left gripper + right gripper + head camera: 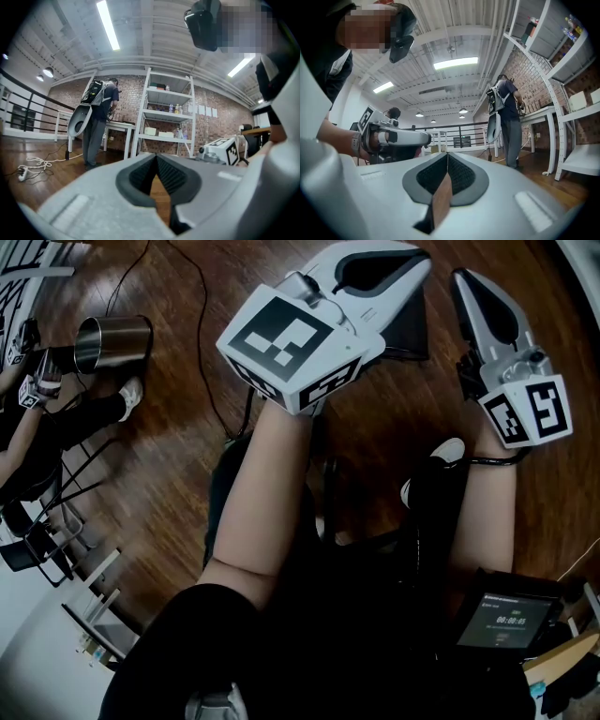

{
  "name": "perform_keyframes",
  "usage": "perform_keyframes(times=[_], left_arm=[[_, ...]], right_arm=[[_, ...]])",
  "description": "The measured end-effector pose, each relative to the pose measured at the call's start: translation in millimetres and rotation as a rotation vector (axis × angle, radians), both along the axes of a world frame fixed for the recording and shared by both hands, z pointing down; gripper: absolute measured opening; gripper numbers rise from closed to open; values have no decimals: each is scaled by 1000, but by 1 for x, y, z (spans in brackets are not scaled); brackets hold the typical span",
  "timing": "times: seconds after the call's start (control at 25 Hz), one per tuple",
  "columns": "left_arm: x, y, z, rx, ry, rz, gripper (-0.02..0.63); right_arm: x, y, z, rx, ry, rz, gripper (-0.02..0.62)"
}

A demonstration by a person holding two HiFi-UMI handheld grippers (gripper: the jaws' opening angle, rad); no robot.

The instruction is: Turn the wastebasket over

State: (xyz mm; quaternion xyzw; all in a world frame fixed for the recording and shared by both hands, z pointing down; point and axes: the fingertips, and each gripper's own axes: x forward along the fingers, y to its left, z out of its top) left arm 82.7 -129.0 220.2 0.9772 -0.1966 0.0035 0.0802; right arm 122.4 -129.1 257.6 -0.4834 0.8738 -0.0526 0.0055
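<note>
The wastebasket, a shiny metal cylinder, is on the wooden floor at the far left of the head view with its open mouth turned sideways to the left. Both grippers are held up level, well to its right and apart from it. My left gripper has its jaws together with nothing between them; its pads meet at the tip. My right gripper is shut and empty too, its dark pads touching. Each gripper view shows the other gripper: the right gripper and the left gripper.
Another person sits at the left edge beside the wastebasket, holding a marker-cube gripper. A cable runs across the floor. A person with a backpack stands by a white table. White shelving stands ahead against the brick wall.
</note>
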Motion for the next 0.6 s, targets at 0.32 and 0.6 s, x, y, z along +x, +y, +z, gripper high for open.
perform_keyframes(times=[0.32,0.6], left_arm=[[3,-2,0,-7,1,1,0],[5,-10,-11,-18,19,0,0]], right_arm=[[20,-9,14,-35,-295,15,12],[96,-5,75,-18,-1272,229,12]])
